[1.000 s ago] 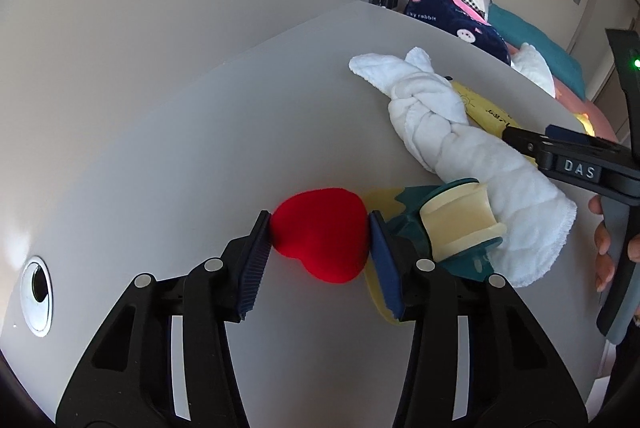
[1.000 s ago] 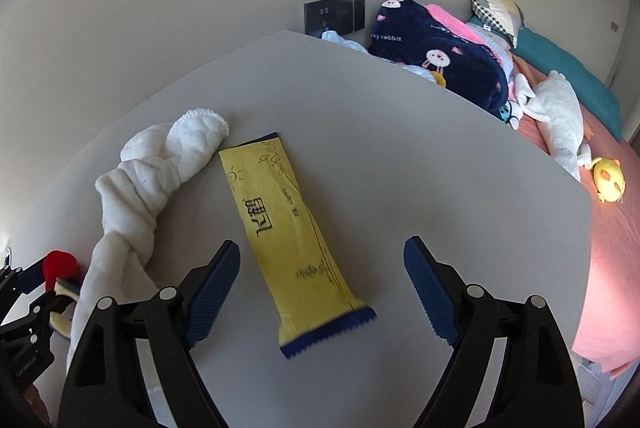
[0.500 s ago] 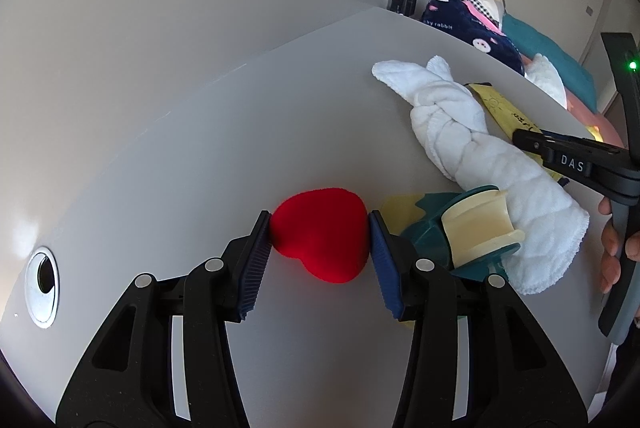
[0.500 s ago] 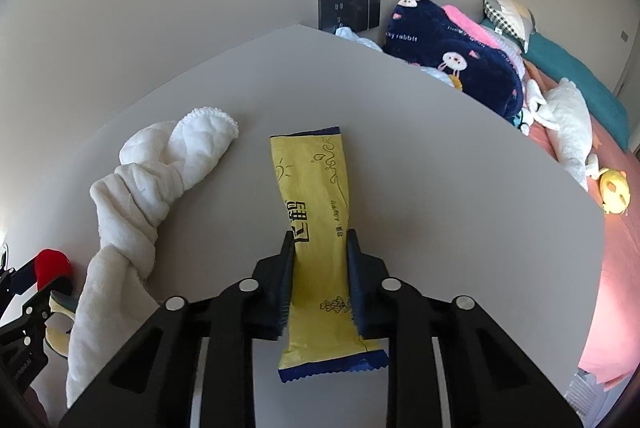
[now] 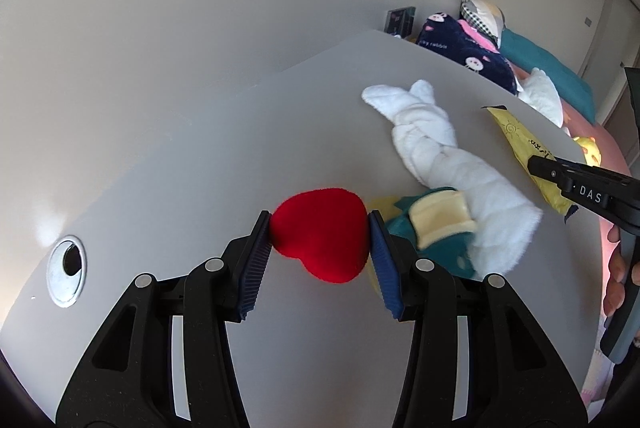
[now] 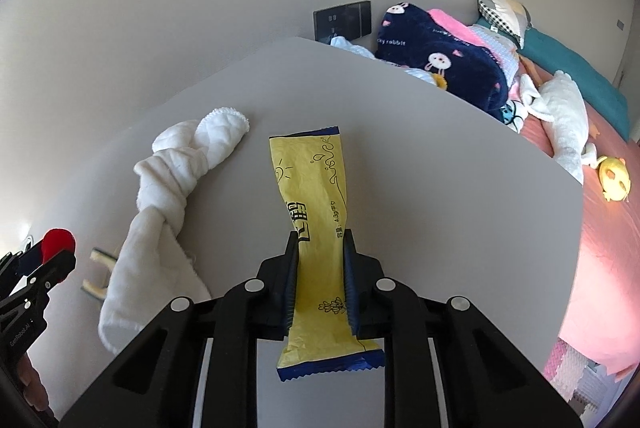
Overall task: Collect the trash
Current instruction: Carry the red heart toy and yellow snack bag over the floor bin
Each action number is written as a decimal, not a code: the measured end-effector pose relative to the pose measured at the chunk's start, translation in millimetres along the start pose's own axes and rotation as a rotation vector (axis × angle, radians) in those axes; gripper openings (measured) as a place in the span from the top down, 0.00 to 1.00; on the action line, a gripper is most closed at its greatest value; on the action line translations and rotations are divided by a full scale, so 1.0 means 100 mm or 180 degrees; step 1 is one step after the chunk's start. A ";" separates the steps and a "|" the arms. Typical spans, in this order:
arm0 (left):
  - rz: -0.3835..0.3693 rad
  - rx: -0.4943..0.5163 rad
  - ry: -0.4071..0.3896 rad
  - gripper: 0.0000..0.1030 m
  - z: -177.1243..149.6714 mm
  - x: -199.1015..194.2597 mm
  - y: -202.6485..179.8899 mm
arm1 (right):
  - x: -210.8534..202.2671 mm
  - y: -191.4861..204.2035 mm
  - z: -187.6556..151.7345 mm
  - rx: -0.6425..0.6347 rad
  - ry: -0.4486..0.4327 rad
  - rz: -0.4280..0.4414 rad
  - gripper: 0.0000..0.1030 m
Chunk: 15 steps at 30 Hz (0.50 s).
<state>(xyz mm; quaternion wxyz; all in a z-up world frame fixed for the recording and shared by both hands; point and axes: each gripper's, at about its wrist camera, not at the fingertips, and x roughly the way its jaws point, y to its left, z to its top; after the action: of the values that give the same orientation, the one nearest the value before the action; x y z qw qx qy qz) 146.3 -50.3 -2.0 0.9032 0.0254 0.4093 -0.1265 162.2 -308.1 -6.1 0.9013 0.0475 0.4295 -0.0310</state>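
- The right gripper [image 6: 320, 268] is clamped on the yellow wrapper [image 6: 310, 187], apparently just clear of the table [image 6: 440, 187].
- The left gripper [image 5: 319, 244] pinches the red plush heart [image 5: 320, 234].
- No bin shows; dropping off remains.

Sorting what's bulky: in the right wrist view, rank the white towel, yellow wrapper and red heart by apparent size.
1. white towel
2. yellow wrapper, though it sits nearer the camera, so this gap is unsure
3. red heart, mostly hidden at the edge
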 end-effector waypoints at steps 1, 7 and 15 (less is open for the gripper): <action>0.0005 0.0020 -0.0020 0.54 0.00 -0.04 -0.04 | -0.06 -0.02 -0.02 0.0012 -0.0016 0.0000 0.79; -0.0073 0.0041 -0.0068 0.54 -0.04 -0.25 -0.18 | -0.34 -0.10 -0.14 0.0052 -0.0070 0.0019 0.79; -0.0204 0.0115 -0.0133 0.54 -0.13 -0.53 -0.45 | -0.68 -0.20 -0.33 0.0097 -0.0131 0.0018 0.79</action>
<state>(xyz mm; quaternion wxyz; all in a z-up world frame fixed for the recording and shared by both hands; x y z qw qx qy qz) 91.9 -81.1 31.2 0.9065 0.0260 0.3886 -0.1632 91.8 -323.3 24.4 0.9092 0.0617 0.4102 -0.0359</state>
